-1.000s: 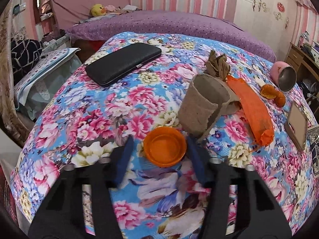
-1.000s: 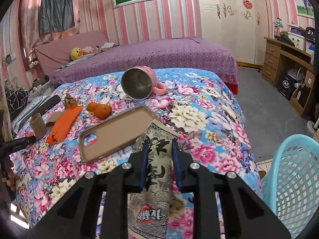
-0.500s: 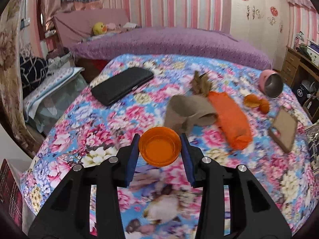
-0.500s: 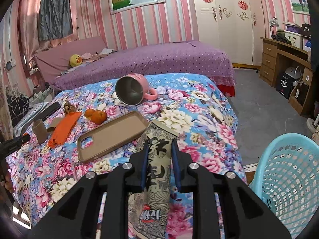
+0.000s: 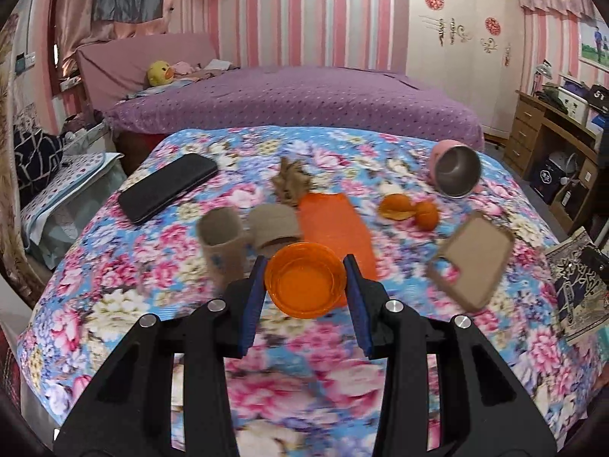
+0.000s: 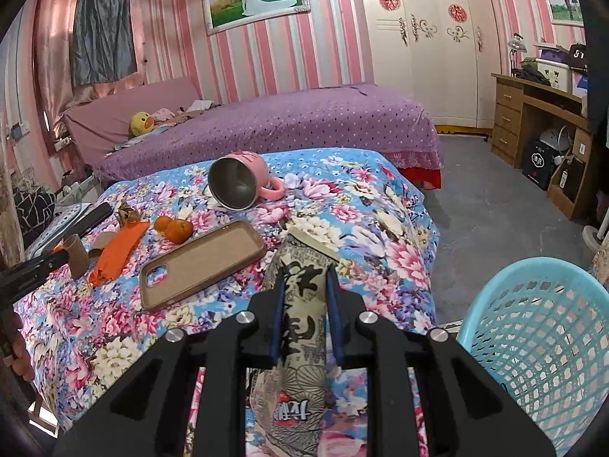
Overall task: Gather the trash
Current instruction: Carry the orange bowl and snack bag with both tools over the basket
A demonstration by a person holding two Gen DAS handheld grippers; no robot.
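**A:** Trash first: where is it, and what do the fingers have?

**B:** Left gripper [image 5: 306,280] is clamped on an orange lid [image 5: 305,279], blue pads pressing its rim on both sides, lid tilted with its hollow facing the camera and lifted clear of the floral bedspread [image 5: 114,266]. Right gripper [image 6: 305,306] is clenched on a printed packet [image 6: 302,327], which runs lengthwise between the fingers and juts out past the tips.

**A:** Poses?

**B:** Both point forward and slanting down over the bed. In the right view, the left tool's black body shows at the far left edge, a hand under it.

**A:** What lies around them?

**B:** Just beyond the lid: two cardboard tubes [image 5: 222,243], one upright and one lying, and an orange wrapper [image 5: 333,224] with a brown crumple [image 5: 291,184] at its far end. Peels [image 5: 409,209] sit to the right, near a tipped pink mug [image 5: 455,169]. A tan phone case [image 5: 472,261] lies near the right edge, a black phone [image 5: 167,186] toward the far left.

**A:** Room to move?

**B:** A blue basket [image 6: 540,342] stands on the floor just right of the packet, off the bed's near corner. Bare grey floor opens beyond it toward the desk [image 6: 540,114].
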